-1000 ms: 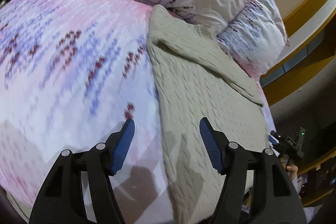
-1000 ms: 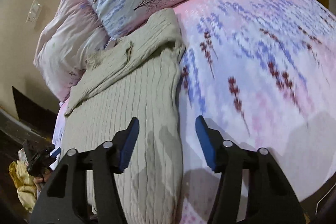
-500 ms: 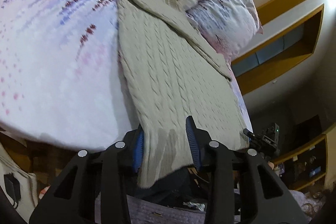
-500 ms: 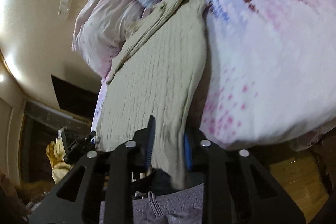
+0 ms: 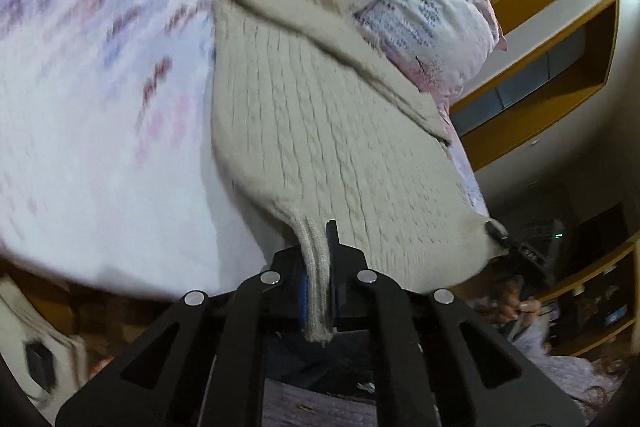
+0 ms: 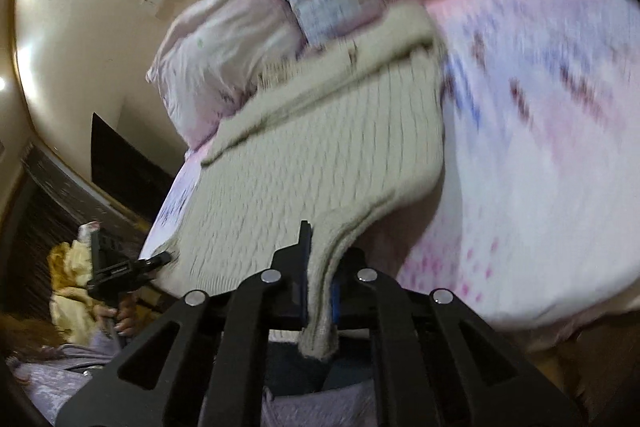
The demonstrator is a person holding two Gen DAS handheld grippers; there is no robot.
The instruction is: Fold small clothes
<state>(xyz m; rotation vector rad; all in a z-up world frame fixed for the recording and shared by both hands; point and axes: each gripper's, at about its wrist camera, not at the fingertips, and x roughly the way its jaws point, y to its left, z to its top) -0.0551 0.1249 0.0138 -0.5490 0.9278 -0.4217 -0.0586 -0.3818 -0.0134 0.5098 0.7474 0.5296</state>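
Observation:
A beige cable-knit sweater (image 5: 320,127) lies lengthwise on the bed, one sleeve folded across its top. My left gripper (image 5: 320,259) is closing tight on one bottom corner of the ribbed hem, pads pressing the knit. My right gripper (image 6: 320,259) is closing tight on the other hem corner of the sweater (image 6: 320,155). Both corners are lifted off the bed's near edge and the hem sags between them. Each view shows the other gripper pinching the far corner: the right gripper (image 5: 496,231) and the left gripper (image 6: 160,259).
The bed carries a pink, white and purple patterned cover (image 5: 100,107), with pillows (image 5: 432,15) at the head against a cream wall. A wooden shelf unit (image 5: 540,87) stands beyond the bed. A yellow cloth (image 6: 76,287) lies low at the left. A hand (image 6: 124,319) grips the left tool.
Both grippers drew back to the sweater's bottom hem, went from open to shut on its two corners, and lifted them off the bed's edge.

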